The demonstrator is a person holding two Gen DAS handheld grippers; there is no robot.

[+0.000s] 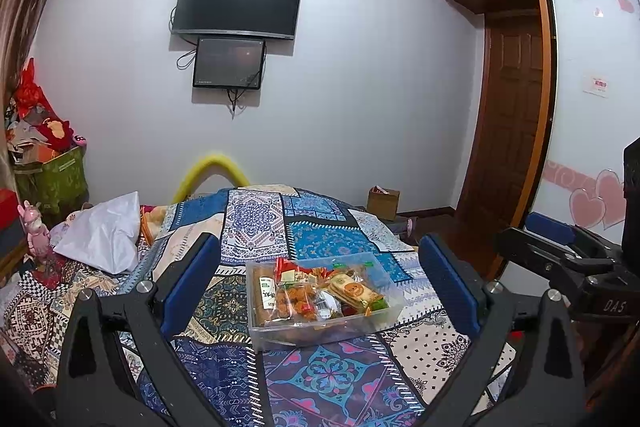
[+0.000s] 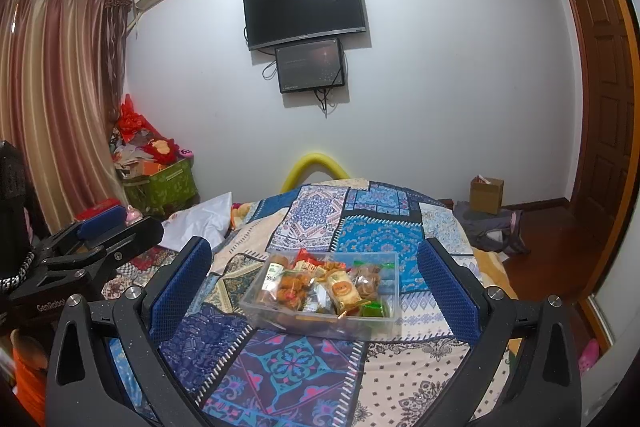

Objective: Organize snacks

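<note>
Hovering above a patchwork bedspread of blue, cream and purple printed squares, both tongs stand spread with nothing between their blue-padded fingers.

Left black two-finger gripper: jaws wide apart, held clear of the cloth. Just ahead of it, centred in the gap between its fingers, sits a clear rectangular plastic box, resting flat on the bedspread. Inside lie wrapped snacks: a long tan packet with a white label along the left wall, an orange-brown cluster in clear wrap at the middle, a cream packet with a round orange face print to the right, something green at the near right corner. Box is full to about the rim; no lid seen.

Right black two-finger gripper: jaws equally wide, empty, also off the cloth. Same box lies ahead between its fingers, turned slightly. Each gripper shows at the edge of the other's view, side by side, apart.

Beyond the box, left of both tongs: a crumpled white plastic bag on the bed. Farther: a yellow foam arch at the bed's far edge, then a small brown cardboard carton on the floor to the right. Farthest: a black flat-screen television on the white wall, a smaller dark screen mounted just under it.
</note>
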